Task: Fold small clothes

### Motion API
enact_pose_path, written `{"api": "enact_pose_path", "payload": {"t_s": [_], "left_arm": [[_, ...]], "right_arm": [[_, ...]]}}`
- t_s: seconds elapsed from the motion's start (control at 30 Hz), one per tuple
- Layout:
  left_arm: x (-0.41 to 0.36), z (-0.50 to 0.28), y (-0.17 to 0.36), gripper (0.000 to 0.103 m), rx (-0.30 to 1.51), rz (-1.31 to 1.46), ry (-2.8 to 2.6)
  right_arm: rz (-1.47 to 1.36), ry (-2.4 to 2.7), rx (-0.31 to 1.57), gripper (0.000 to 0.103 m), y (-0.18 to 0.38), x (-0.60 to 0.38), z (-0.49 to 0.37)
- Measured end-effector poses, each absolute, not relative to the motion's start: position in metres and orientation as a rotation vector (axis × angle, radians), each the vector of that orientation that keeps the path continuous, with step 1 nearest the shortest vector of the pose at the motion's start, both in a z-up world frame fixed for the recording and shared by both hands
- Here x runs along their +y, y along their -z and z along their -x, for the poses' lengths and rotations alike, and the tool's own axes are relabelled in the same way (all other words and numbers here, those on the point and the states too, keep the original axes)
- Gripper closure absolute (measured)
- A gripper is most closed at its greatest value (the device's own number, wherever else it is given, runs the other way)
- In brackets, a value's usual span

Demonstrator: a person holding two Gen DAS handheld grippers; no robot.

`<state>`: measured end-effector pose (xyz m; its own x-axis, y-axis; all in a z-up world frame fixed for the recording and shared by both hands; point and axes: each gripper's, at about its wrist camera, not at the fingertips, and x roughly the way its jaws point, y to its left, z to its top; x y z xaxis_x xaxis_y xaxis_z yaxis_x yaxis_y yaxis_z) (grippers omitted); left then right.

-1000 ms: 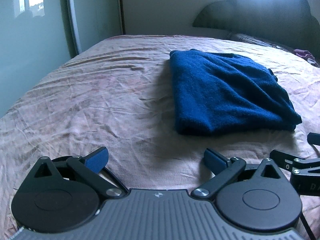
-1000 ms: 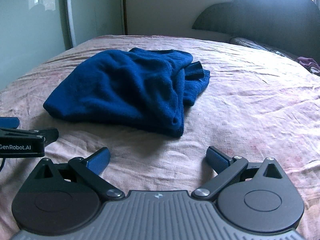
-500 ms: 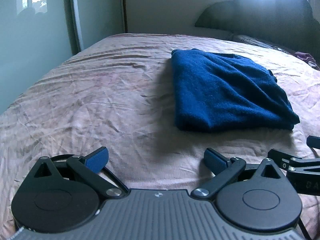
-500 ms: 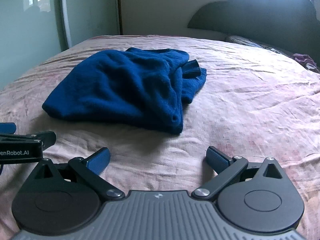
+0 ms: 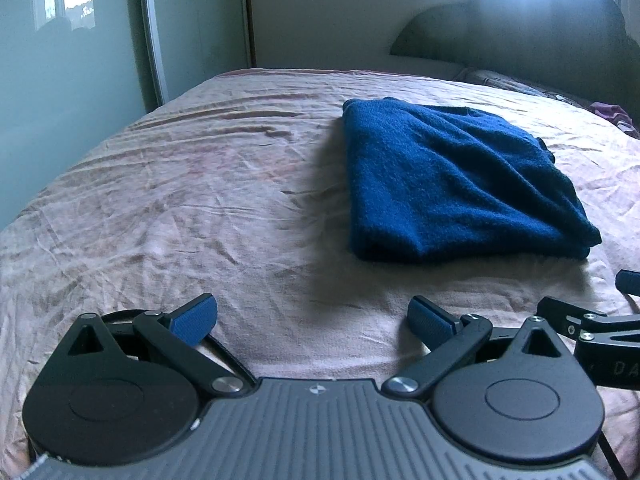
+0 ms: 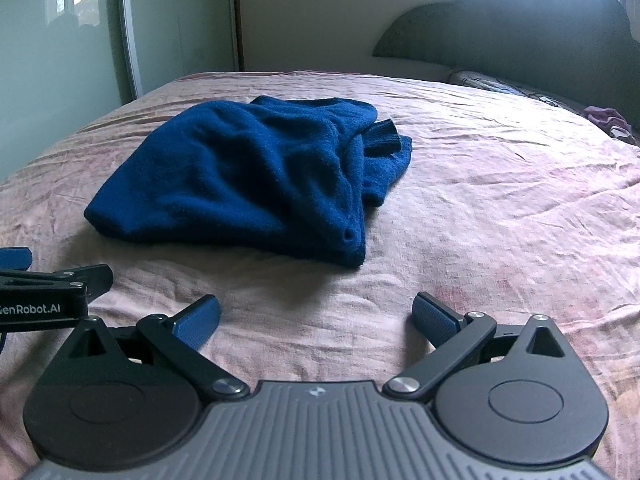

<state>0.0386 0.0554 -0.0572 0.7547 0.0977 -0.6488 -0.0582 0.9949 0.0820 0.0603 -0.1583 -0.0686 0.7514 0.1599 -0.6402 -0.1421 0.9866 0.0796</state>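
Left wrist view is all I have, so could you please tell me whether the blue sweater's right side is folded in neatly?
Observer: Not quite. In the right wrist view a dark ribbed cuff pokes out from under the blue sweater on its far right side.
Operator: Thank you. Is the right tool holding any of it?
Observer: No. The right tool is wide open above the pink sheet, apart from the sweater's near edge.
Operator: And the near right corner?
Observer: It bulges into a thick rounded roll with a small pucker, not a flat crease.
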Motion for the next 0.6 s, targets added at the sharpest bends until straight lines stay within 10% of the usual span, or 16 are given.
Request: {"api": "enact_pose_path", "payload": {"t_s": [0.6], "left_arm": [[0.0553, -0.0341, 0.0560, 0.000, 0.690, -0.064, -0.091]], "right_arm": [[-0.024, -0.164, 0.701, 0.000, 0.0685, -0.1581, -0.0600]]}}
